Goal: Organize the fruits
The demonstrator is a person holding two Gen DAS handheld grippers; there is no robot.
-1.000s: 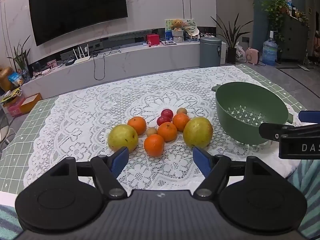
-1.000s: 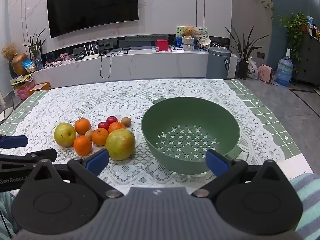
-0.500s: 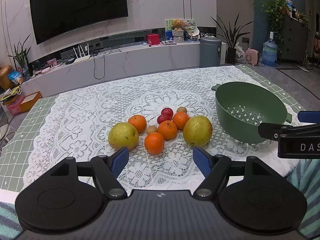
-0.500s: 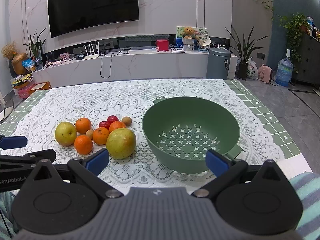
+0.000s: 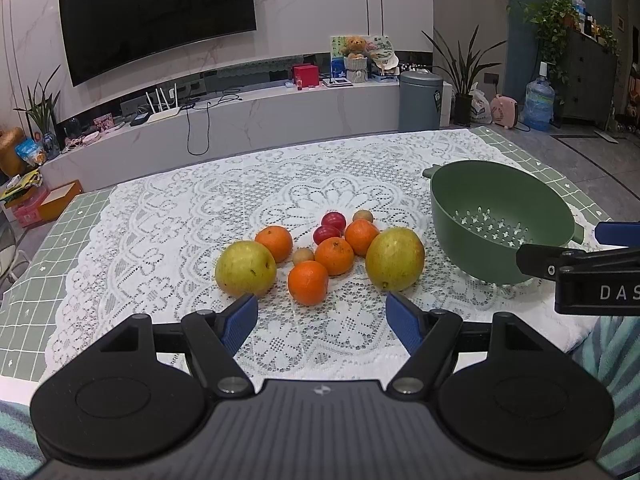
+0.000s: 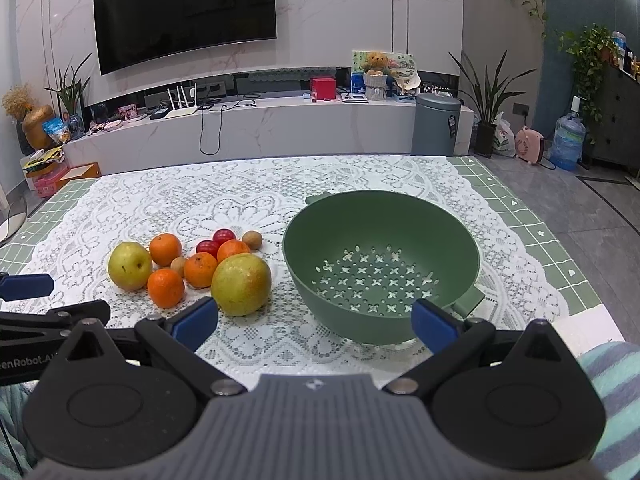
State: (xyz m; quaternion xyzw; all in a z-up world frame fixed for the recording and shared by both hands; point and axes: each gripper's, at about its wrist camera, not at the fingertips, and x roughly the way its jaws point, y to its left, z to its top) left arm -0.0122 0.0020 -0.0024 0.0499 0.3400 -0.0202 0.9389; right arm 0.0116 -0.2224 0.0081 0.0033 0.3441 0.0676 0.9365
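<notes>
A cluster of fruit lies on the lace cloth: two yellow-green pears [image 5: 245,268] [image 5: 394,258], several oranges [image 5: 308,282], two small red fruits [image 5: 333,221] and two small brown ones [image 5: 303,256]. An empty green colander [image 5: 500,216] stands to their right. My left gripper [image 5: 322,318] is open and empty, just short of the fruit. My right gripper [image 6: 314,322] is open and empty in front of the colander [image 6: 380,268], with the near pear [image 6: 241,284] beside its left finger.
The table has a green checked cloth [image 5: 36,264] under the white lace [image 5: 312,184]. The right gripper's body shows at the right edge of the left wrist view [image 5: 592,276]. Beyond the table stand a TV console [image 6: 256,128] and a bin [image 6: 436,124].
Both grippers have drifted slightly backward and upward; the fruit and colander sit a little higher in the views. Nothing was grasped or moved.
</notes>
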